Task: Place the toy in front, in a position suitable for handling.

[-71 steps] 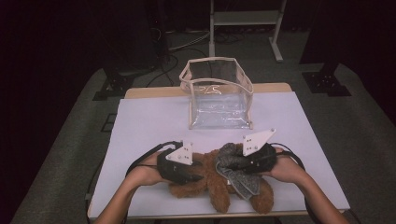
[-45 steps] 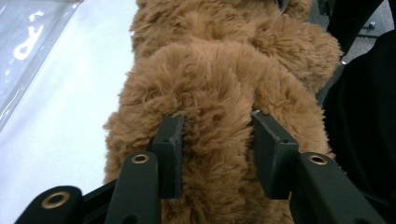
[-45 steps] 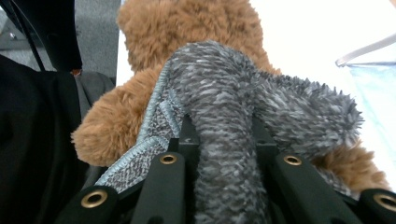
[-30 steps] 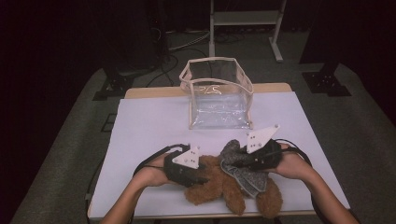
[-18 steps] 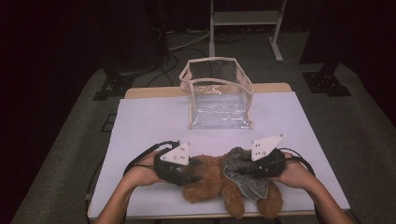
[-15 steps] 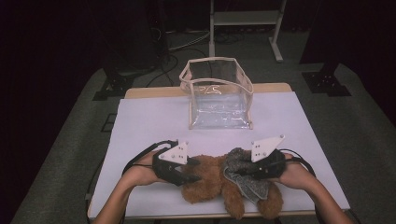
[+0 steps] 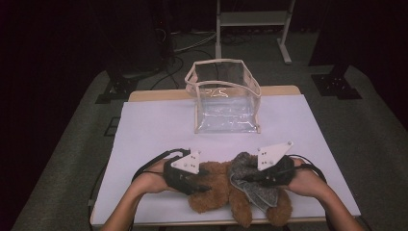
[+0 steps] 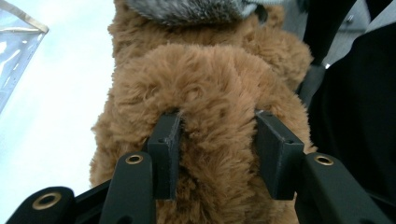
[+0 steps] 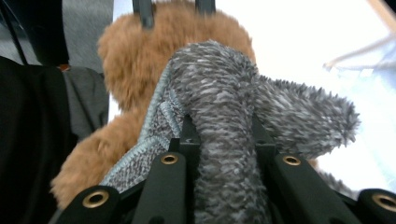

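The brown plush bear (image 8: 205,93) lies between my left gripper's (image 8: 219,149) fingers, whose half-open jaws, just now narrowing slightly, press into its fur. My right gripper (image 9: 219,140) is clamped on the grey knit cloth (image 9: 224,102) lying over the bear.

One brown plush bear (image 7: 219,190), one grey knit garment (image 7: 252,185), one clear bag (image 7: 223,96), two grippers

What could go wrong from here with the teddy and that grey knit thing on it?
The left tool grips only soft fur on the brown plush teddy bear, and its jaws have just been shifting, so it may slip free. The right tool pinches a fold of the fuzzy grey knit garment; pulling could stretch it or drag the bear off the white table's near edge.
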A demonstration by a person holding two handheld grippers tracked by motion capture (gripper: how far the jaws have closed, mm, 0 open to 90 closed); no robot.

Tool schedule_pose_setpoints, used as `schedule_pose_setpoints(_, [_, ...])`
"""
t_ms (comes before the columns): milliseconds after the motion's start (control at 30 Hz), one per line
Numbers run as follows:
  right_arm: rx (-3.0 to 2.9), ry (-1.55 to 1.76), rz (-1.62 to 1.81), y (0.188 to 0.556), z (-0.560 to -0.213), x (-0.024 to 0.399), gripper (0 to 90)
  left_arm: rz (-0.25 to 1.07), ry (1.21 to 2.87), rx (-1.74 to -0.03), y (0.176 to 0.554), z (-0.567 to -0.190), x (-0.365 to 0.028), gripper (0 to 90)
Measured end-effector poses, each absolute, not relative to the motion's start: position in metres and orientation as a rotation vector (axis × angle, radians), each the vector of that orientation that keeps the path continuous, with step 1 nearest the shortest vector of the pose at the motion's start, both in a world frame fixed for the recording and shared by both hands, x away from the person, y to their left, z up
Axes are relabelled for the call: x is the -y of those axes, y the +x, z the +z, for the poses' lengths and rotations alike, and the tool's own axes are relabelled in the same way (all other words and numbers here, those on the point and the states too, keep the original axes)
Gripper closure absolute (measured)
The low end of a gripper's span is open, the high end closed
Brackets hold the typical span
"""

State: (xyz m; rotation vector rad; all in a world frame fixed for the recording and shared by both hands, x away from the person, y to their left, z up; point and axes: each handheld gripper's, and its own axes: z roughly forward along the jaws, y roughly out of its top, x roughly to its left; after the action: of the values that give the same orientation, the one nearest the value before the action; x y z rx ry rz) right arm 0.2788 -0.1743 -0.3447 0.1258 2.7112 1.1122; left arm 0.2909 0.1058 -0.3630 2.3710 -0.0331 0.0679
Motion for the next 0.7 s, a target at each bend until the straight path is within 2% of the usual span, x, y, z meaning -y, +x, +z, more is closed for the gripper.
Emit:
schedule_pose_setpoints(200, [-2.745, 0.022, 1.086, 0.283, -0.347, 0.146, 73.1, 0.081, 2.376, 0.049, 0.289, -0.363, -0.104, 54.0])
schedule_pose_setpoints(700, [-2.645, 0.347, 1.307, 0.261, -0.366, 0.253, 72.8, 0.083, 2.367, 0.035, 0.289, -0.362, -0.107, 53.6])
